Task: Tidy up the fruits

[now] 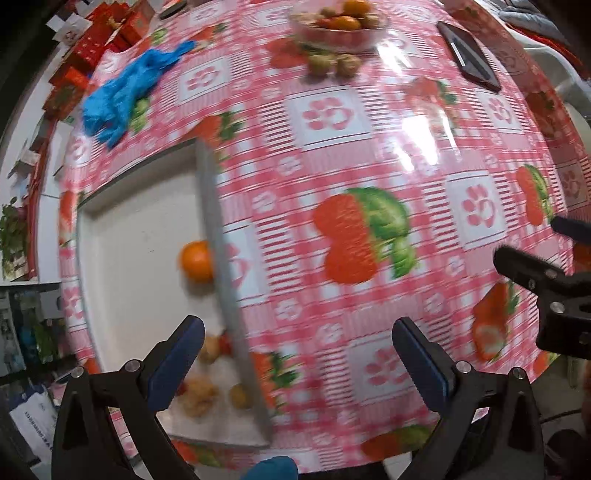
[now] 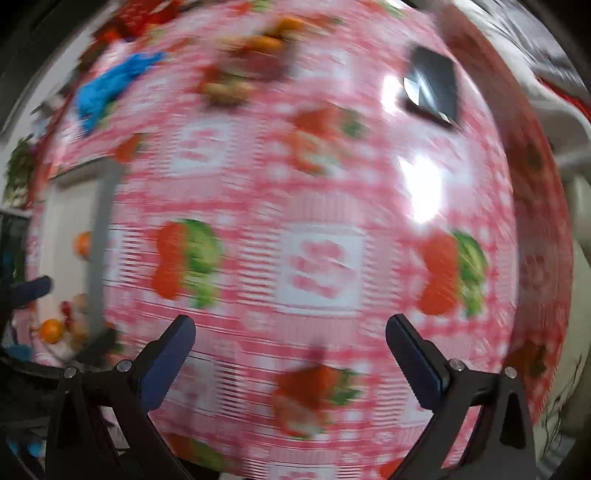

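Left gripper [image 1: 297, 352]: jaws spread, empty, above tablecloth [image 1: 332, 155]. Right gripper [image 2: 290, 350]: jaws spread, empty. White tray [image 1: 122, 229], near left: orange [image 1: 196, 260], small fruits [image 1: 201, 395]. Blue glove [image 1: 122, 88], mid-left. Fruit bowl [image 1: 338, 27] and phone [image 1: 469, 55], far side.

Orange [image 1: 197, 261] in tray [image 1: 122, 236], left

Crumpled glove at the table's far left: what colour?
Bright blue glove; it shows best in the left wrist view, which is less blurred.
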